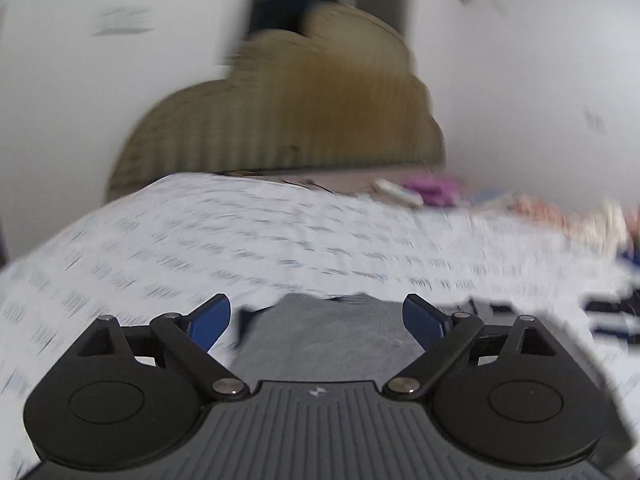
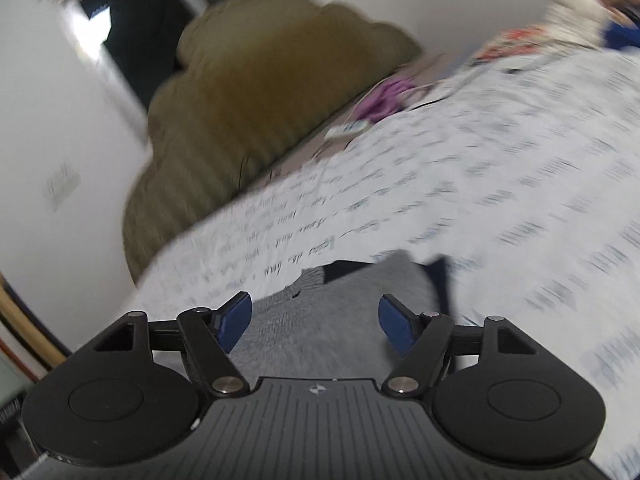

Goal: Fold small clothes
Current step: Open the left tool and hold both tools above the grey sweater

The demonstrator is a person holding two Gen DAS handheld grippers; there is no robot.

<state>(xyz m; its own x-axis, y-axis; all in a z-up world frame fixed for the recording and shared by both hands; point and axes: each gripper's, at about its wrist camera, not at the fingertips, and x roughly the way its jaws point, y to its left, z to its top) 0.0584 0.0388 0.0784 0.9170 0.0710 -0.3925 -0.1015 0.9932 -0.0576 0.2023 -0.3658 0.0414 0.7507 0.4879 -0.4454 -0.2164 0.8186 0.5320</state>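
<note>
Both grippers (image 1: 316,322) (image 2: 316,326) gape over grey garment (image 1: 320,340); purple clutter (image 2: 384,98) beyond

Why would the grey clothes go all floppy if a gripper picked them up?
The grey garment lies draped and rumpled on the printed bedsheet, so it would probably sag. It looks like soft knit, likely light, and unlikely to slip much.

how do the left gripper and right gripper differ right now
The left gripper stands wider open than the right gripper. The left view sits nearly level with the bed; the right view is tilted. Both have blue pads, hold nothing, and hang over the grey garment on the printed sheet.
</note>
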